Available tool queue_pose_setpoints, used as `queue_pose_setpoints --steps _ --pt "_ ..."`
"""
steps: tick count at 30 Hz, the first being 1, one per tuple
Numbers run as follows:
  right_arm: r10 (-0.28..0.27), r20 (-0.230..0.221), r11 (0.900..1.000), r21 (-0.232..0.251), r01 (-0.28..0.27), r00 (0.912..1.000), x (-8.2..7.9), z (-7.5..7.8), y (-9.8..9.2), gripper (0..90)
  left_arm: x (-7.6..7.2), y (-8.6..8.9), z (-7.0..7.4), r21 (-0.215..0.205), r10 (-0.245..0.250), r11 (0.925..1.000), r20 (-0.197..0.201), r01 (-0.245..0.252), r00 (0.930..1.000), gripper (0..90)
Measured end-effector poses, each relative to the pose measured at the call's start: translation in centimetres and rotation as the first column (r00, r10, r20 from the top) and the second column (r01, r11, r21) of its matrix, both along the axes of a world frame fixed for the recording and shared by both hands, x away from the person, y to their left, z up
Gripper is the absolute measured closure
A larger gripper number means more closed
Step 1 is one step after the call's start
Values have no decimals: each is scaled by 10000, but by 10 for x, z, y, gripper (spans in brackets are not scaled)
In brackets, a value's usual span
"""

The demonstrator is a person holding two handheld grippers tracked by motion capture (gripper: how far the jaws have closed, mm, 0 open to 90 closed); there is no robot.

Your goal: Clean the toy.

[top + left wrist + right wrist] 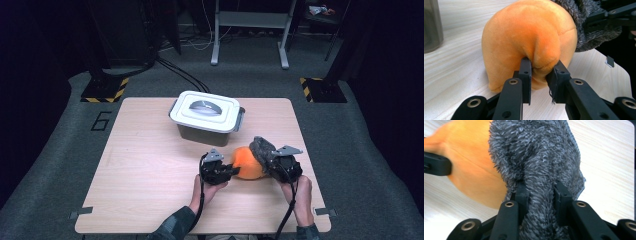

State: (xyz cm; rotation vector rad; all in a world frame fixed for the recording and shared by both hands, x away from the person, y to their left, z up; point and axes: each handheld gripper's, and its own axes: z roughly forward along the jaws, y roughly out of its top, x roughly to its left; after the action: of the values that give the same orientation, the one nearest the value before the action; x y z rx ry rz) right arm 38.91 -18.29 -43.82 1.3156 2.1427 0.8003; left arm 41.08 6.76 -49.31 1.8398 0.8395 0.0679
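An orange plush toy (247, 162) with a shaggy grey part (261, 147) rests on the wooden table (150, 165) near its front edge. My left gripper (231, 171) comes in from the left and is shut on a fold of the orange plush (531, 37). From the right, my right gripper (265, 159) is shut on the grey fur (536, 157), which bulges between its jaws. In the right gripper view the orange body (471, 162) lies left of the fur, with a left gripper jaw at the left edge.
A grey box with a white clip-on lid (206, 111) stands on the table behind the toy, and its wall (431, 25) shows at the left gripper view's edge. A metal frame (250, 30) and stand bases with striped tape (106, 90) are on the floor beyond.
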Motion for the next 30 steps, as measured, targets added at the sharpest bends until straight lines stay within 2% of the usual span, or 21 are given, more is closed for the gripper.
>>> queue_pose_setpoints --steps 2,10,13,16,24,27,30 --pt "-1 -52 10000 45 1 10000 1 -2 -4 701 0 0 0 9 -5 10000 3 5 10000 742" --pt "-558 -340 9984 4 558 9979 7 -15 -15 703 0 0 -1 -58 9 10000 -4 -9 10000 742" --pt "-733 -589 9973 -139 726 9956 11 -22 -19 703 0 0 -1 -64 5 10000 -16 -5 10000 742" --pt "-861 -856 9963 -77 858 9926 14 -30 -21 704 0 1 -2 -95 12 10000 -11 -12 10000 739" --pt "-894 -1227 9959 -229 872 9884 24 -45 -24 704 -1 1 -2 -104 18 9999 -13 -18 10000 739" --pt "-1040 -1258 9946 -171 1027 9866 21 -43 -25 707 -1 1 -1 -84 32 10000 -4 -32 10000 740" --pt "-1072 -921 9941 -253 1053 9900 14 -32 -24 708 0 3 -1 -126 80 9999 -41 -80 10000 740"
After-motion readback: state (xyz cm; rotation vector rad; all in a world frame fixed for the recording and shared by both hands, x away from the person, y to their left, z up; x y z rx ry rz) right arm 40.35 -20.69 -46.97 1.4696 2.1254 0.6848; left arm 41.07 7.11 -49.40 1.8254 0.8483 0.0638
